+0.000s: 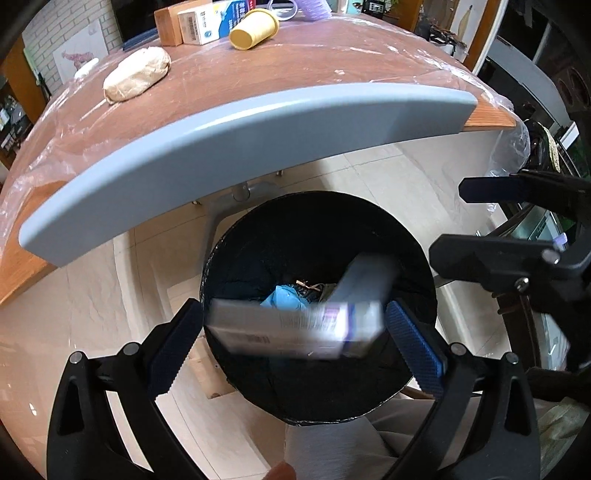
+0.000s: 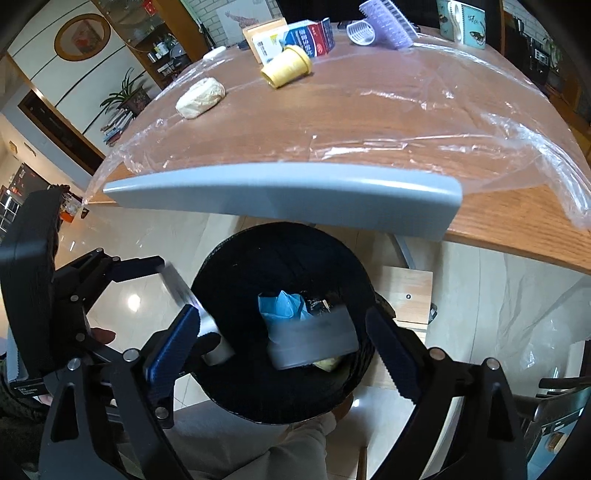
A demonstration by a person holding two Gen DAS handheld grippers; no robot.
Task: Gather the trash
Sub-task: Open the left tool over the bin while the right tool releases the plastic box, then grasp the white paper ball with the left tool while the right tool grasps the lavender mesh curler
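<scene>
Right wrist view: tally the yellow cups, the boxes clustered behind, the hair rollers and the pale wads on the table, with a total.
Yellow cup: 1
Boxes: 3
Hair rollers: 2
Pale wad: 1
Total: 7

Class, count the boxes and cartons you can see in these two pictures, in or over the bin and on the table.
4, counted across both views. One blurred box lies between the left gripper's open fingers; a second box is over the black bin. A white carton and a blue carton stand on the table. Others may be hidden.
</scene>
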